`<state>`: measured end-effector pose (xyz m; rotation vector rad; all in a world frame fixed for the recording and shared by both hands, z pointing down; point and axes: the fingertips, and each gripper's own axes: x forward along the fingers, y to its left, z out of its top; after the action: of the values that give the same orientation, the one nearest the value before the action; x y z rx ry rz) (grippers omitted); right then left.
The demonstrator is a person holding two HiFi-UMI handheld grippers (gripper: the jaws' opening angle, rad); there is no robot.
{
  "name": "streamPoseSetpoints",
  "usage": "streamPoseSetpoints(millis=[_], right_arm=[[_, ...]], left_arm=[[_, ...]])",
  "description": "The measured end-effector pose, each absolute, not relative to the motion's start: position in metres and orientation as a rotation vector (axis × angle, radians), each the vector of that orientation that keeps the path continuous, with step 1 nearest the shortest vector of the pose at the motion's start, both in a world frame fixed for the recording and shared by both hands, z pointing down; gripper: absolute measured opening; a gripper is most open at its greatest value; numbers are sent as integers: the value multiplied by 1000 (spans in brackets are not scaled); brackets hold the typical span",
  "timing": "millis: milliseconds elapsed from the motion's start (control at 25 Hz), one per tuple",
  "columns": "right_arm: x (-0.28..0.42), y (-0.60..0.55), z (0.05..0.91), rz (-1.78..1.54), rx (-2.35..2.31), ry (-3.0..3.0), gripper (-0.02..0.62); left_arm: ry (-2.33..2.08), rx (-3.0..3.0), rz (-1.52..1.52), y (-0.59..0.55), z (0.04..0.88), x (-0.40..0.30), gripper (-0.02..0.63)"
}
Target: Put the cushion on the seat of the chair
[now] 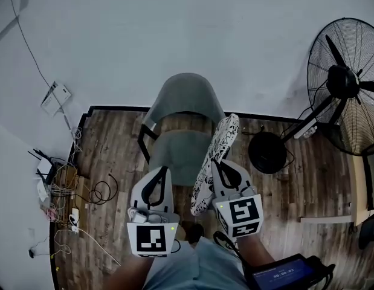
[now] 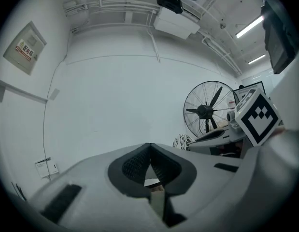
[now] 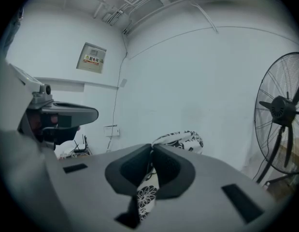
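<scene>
I count one grey chair (image 1: 182,115), one black-and-white patterned cushion (image 1: 217,157), one standing fan (image 1: 346,83) off to the right, and my two grippers. My right gripper (image 1: 217,162) has its jaws pinched together on a fold of the cushion's fabric. In the right gripper view the printed cloth runs down between the dark pads and the rest of the cushion bulges beyond the tips. The cushion hangs on edge, tilted, along the right-hand side of the chair's seat (image 1: 174,151) as I see it from the head view. It is not lying flat on the seat. My left gripper (image 1: 161,170) is closed with nothing in it: its pads meet at the tips and only floor shows through the gap behind them. It sits over the near edge of the seat, just beside the right one.
</scene>
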<state>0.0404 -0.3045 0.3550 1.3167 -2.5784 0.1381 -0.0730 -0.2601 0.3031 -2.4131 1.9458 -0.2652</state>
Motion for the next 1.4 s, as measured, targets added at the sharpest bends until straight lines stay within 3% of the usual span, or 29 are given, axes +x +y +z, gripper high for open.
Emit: streamPoseSetpoints(millis=[800,1400], right_arm=[[-69,-419,418,210,1221,-2476,17],[-205,-493,495,264,993,-2505,17]], left_arm=[[2073,-2477,-325,-391,360,-193,5],[2270,-2421,-492,-450,442,-300,5]])
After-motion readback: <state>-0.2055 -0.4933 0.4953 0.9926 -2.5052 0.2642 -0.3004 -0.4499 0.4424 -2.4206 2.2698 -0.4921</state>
